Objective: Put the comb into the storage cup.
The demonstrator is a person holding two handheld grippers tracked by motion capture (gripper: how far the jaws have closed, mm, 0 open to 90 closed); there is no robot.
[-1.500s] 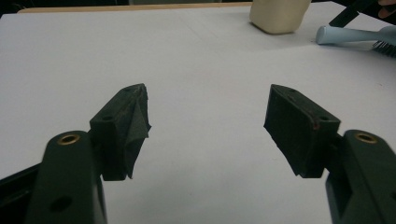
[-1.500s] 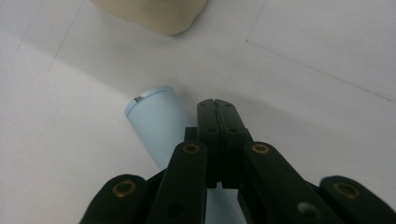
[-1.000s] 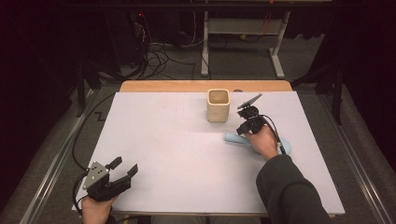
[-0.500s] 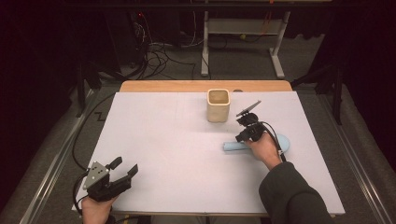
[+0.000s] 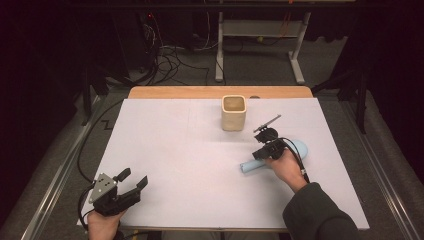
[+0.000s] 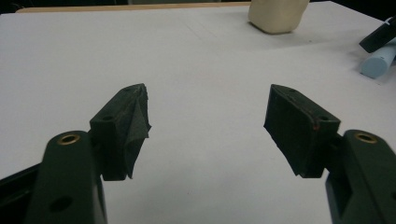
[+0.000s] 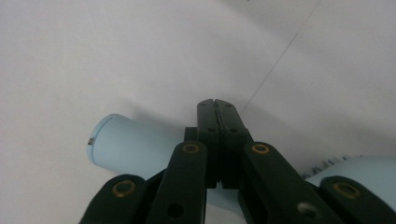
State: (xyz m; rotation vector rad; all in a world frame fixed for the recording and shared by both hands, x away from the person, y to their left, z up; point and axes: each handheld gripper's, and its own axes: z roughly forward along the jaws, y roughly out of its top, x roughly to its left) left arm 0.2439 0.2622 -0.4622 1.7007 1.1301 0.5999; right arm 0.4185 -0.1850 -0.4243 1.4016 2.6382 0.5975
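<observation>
Two tools, one blue brush on the move.
My right gripper (image 5: 267, 146), jaws squeezed shut, has pushed the blue brush (image 5: 250, 166) toward the middle right of the high view. My left gripper (image 5: 131, 182) waits open, lower left.

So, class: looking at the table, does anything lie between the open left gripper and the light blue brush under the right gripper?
Nothing visible does. From the left gripper to the light blue brush there is only bare white table. The beige cup stands farther back, off that line.
</observation>
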